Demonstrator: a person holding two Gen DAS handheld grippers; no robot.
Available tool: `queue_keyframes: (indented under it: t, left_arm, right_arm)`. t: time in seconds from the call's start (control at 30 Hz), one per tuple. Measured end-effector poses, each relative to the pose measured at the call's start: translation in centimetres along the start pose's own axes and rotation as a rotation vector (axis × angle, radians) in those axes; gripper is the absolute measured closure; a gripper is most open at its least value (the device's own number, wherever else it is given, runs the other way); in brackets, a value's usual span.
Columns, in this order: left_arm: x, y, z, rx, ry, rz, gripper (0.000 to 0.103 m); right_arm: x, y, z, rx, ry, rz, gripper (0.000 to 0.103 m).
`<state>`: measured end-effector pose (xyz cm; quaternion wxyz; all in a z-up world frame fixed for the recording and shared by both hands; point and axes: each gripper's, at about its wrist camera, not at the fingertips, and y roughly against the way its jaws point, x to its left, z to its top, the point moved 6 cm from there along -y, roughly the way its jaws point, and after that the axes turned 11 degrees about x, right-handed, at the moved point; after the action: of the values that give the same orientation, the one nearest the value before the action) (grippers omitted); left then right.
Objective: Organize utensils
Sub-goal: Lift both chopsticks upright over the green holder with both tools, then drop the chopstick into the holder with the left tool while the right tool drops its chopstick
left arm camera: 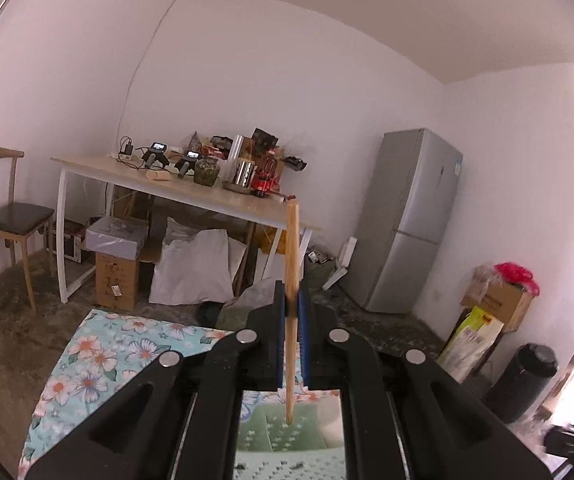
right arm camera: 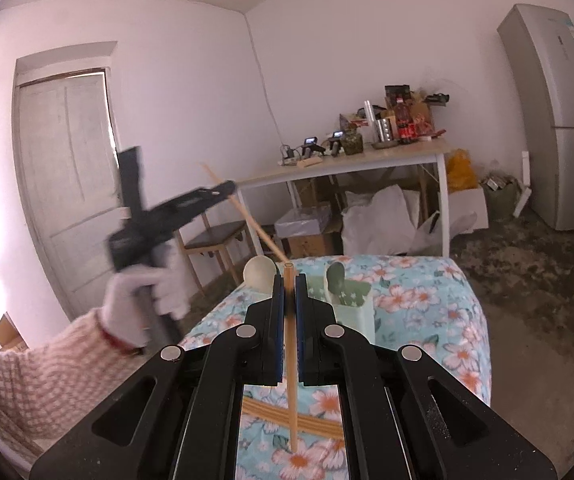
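Observation:
My left gripper is shut on a wooden chopstick that stands nearly upright between the blue pads, its lower tip over a green utensil holder. In the right wrist view the left gripper is raised at the left, its chopstick slanting down toward the holder. My right gripper is shut on a second wooden chopstick, held upright above the floral cloth. A pale spoon and a green spoon stick up at the holder.
The floral tablecloth covers the work table. More wooden chopsticks lie on it below my right gripper. A cluttered wooden table, a chair, boxes and a grey fridge stand beyond.

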<state>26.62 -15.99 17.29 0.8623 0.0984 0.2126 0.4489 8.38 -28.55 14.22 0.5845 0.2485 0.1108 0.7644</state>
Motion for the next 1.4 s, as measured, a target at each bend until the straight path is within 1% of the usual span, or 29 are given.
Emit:
queue_keyframes:
  t: [0.1, 0.27, 0.4, 0.5, 0.6, 0.63, 0.67, 0.7, 0.73, 0.8, 0.87, 1.0, 1.1, 1.27, 1.4]
  left_arm:
    - [-0.4, -3.1, -0.9, 0.047, -0.024, 0.024, 0.098]
    - [-0.3, -6.5, -3.0, 0.130, -0.026, 0.034, 0.098]
    - [-0.1, -7.6, -4.1, 0.182, 0.004, 0.008, 0.098]
    - [0.0, -7.7, -4.5, 0.206, 0.005, -0.007, 0.097]
    - [0.1, -7.9, -4.7, 0.242, 0.012, -0.043, 0.097]
    - [0.1, -7.9, -4.8, 0.254, 0.017, -0.052, 0.096]
    - [0.1, -7.7, -4.7, 0.257, 0.023, -0.065, 0.089]
    - [0.2, -7.5, -4.7, 0.255, 0.027, -0.069, 0.075]
    - [0.3, -7.0, -4.5, 0.240, 0.034, -0.060, 0.069]
    - [0.4, -6.1, -4.3, 0.213, 0.043, -0.067, 0.064]
    - [0.6, -5.3, -4.1, 0.203, 0.049, -0.067, 0.059]
    - [1.1, -2.9, -4.1, 0.158, 0.061, -0.056, 0.053]
    - [1.7, -0.9, -4.6, 0.120, 0.079, -0.055, 0.049]
    - [2.5, 1.8, -6.6, 0.103, 0.100, -0.041, 0.048]
    - [3.3, 4.3, -9.4, 0.104, 0.111, -0.035, 0.048]
  right_arm:
    - [0.5, 0.7, 0.0, 0.006, 0.002, -0.014, 0.100]
    - [0.7, 1.1, 0.1, 0.012, 0.006, -0.022, 0.100]
    - [0.7, 0.8, -0.1, 0.024, 0.001, -0.023, 0.100]
    - [0.9, 0.7, -0.2, 0.028, -0.003, -0.016, 0.100]
    - [0.9, 0.5, 0.0, 0.025, -0.004, -0.014, 0.100]
    - [0.9, 0.5, 0.0, 0.024, -0.004, -0.015, 0.100]
    - [0.9, 0.5, 0.1, 0.023, -0.005, -0.013, 0.100]
    - [0.8, 0.5, 0.2, 0.021, -0.006, -0.012, 0.100]
    - [0.7, 0.5, 0.4, 0.017, -0.007, -0.014, 0.100]
    - [0.7, 0.7, 0.8, 0.008, -0.008, -0.014, 0.100]
    - [0.7, 1.1, 1.4, -0.010, -0.007, -0.009, 0.100]
    - [0.9, 1.5, 3.3, -0.050, 0.009, -0.005, 0.100]
    - [1.1, 2.0, 5.2, -0.094, 0.022, 0.016, 0.100]
    - [1.1, 1.6, 8.7, -0.152, 0.043, 0.054, 0.100]
    - [1.2, 0.6, 11.4, -0.182, 0.057, 0.085, 0.100]
